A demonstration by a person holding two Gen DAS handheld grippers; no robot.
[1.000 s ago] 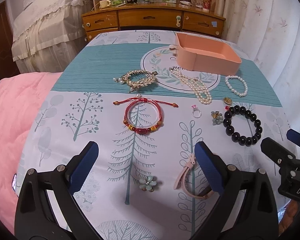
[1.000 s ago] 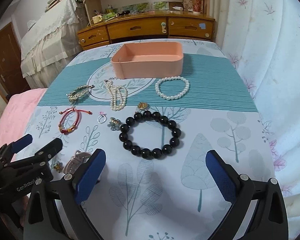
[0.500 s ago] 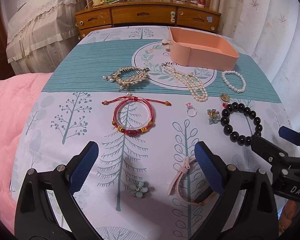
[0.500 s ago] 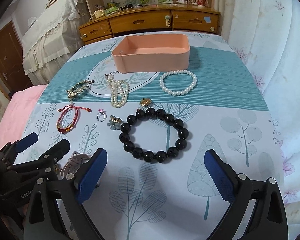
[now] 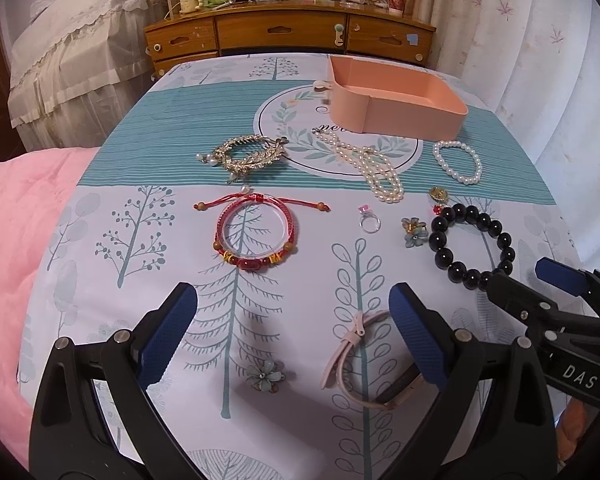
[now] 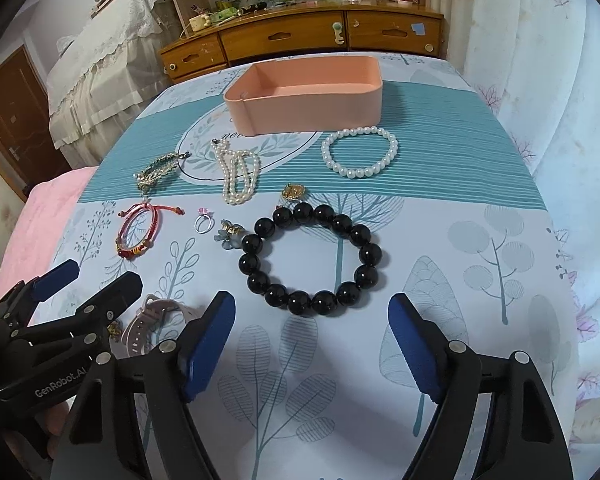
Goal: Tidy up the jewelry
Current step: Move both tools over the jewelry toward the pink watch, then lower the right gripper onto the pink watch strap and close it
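Both tools wide, holding nothing: my right tool (image 6: 312, 340) lines up on the black bead bracelet (image 6: 312, 258) at frame centre, left tool (image 5: 294, 334) hangs over the flower charm (image 5: 265, 375), pink tray (image 6: 304, 94) waiting empty at upper centre.

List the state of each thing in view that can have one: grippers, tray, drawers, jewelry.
left gripper: jaws open, holding nothing
right gripper: jaws open, holding nothing
pink tray: upright, nothing seen inside
black bead bracelet: flat on the cloth, outside the tray
pearl bracelet: flat, outside the tray
pink watch: strap buckled in a loop
dresser drawers: shut
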